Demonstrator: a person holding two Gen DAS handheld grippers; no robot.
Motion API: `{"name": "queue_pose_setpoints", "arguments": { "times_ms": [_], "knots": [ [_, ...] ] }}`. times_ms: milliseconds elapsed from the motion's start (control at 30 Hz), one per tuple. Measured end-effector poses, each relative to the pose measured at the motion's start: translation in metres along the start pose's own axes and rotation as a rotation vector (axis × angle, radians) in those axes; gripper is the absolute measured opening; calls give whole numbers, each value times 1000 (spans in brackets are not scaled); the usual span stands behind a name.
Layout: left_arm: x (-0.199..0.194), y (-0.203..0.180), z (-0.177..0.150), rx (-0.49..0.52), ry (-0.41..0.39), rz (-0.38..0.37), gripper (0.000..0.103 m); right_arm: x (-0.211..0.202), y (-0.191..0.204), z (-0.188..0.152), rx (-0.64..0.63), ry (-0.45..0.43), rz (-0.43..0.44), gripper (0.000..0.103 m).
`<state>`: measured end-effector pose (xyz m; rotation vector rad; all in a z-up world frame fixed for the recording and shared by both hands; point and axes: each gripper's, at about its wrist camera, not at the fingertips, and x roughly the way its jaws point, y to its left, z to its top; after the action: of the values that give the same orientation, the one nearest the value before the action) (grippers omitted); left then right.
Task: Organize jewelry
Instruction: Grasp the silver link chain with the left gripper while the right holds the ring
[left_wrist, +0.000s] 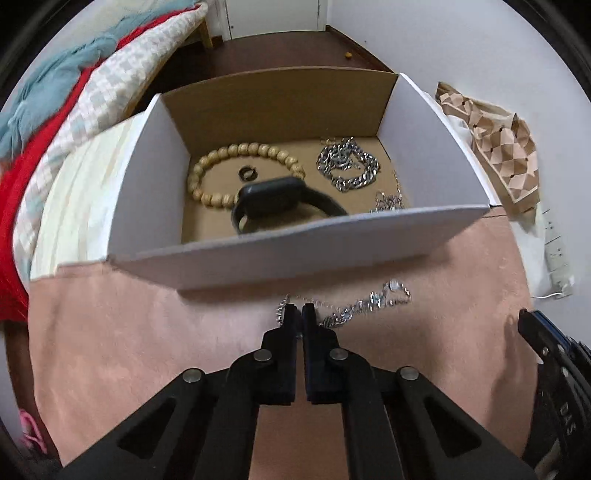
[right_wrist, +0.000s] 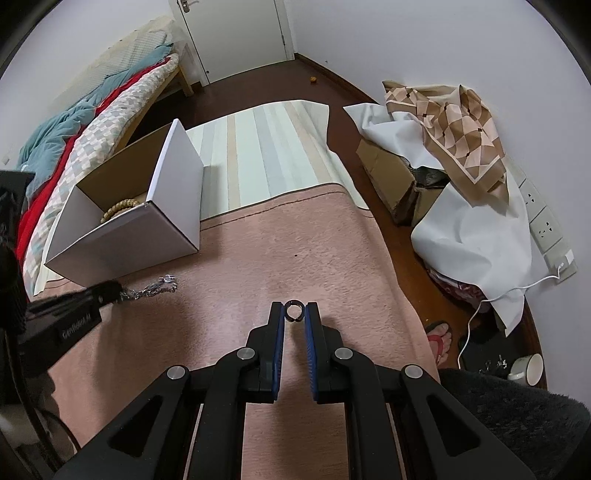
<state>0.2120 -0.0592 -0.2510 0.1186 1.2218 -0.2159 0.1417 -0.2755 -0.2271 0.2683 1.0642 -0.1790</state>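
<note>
The left gripper (left_wrist: 299, 308) pointed steeply down at the pink mat (left_wrist: 147, 332) just in front of the box (left_wrist: 295, 254), its jaws pressed together on one end of a silver chain (left_wrist: 373, 301) that lay on the mat along the box's near wall. The right gripper (right_wrist: 294, 312), also angled down and well to the right of the box (right_wrist: 122, 243), pinched a small dark ring (right_wrist: 294, 309) at its fingertips. Inside the box lay beads (left_wrist: 236, 155), a watch (left_wrist: 277, 203) and more chains (left_wrist: 347, 164).
</note>
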Motion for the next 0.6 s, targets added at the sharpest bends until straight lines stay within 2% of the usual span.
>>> {"name": "queue_pose_setpoints", "arguments": {
  "times_ms": [333,433,467,500,533,567,600],
  "knots": [
    [-45,41,-19,-76,-44,-55,0,-20,7,0,-10,-23,30,12],
    [-47,46,-18,-98,-64,-97,6,-24,12,1,-8,-26,48,11],
    [-43,46,-16,-99,-65,-113,11,-25,13,0,-8,-27,52,12],
    [-37,45,-14,-90,-60,-129,26,-25,14,0,-7,-28,57,11],
    [-32,42,-13,-83,-58,-131,35,-26,16,0,-7,-28,61,11],
    [-28,39,-11,-73,-62,-130,54,-26,17,-1,-8,-29,61,11],
    [-24,35,-9,-55,-62,-126,58,-26,18,-1,-9,-30,63,11]
  ]
}}
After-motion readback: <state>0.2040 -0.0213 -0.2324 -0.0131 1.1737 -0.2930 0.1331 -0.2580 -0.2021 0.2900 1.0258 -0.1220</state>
